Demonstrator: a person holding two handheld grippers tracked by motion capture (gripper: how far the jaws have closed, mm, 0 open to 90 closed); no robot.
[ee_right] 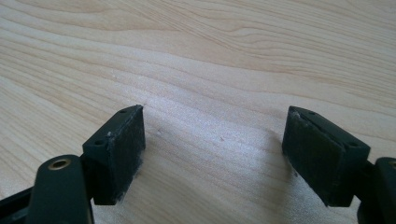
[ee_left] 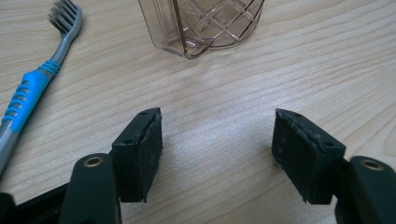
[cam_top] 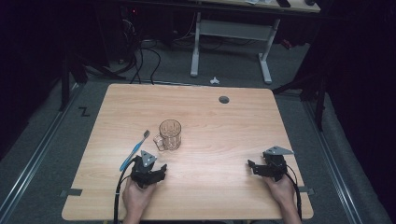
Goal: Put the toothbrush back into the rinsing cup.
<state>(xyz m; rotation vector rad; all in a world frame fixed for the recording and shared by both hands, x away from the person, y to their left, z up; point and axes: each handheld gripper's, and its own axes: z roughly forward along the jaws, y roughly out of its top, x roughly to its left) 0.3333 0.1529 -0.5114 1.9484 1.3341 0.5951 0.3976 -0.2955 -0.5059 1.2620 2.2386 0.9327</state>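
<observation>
A clear glass mug [cam_top: 170, 134] with a diamond pattern stands upright near the middle of the wooden table [cam_top: 219, 121]. A blue and grey toothbrush [cam_top: 134, 150] lies flat just left of it, bristle end away from me. My left gripper [cam_top: 161, 173] rests on the table just in front of both, open, nothing between its jaws. In the left gripper view the mug [ee_left: 205, 23] is ahead of the left gripper [ee_left: 217, 135] and the toothbrush [ee_left: 32, 88] lies to the left. My right gripper [cam_top: 251, 166] sits at the front right, open over bare wood [ee_right: 212, 140].
A round cable hole [cam_top: 224, 99] is at the table's far edge. Beyond the table stand a white desk frame [cam_top: 231, 37] and loose cables [cam_top: 140, 60] on the grey floor. Dark stands flank both sides.
</observation>
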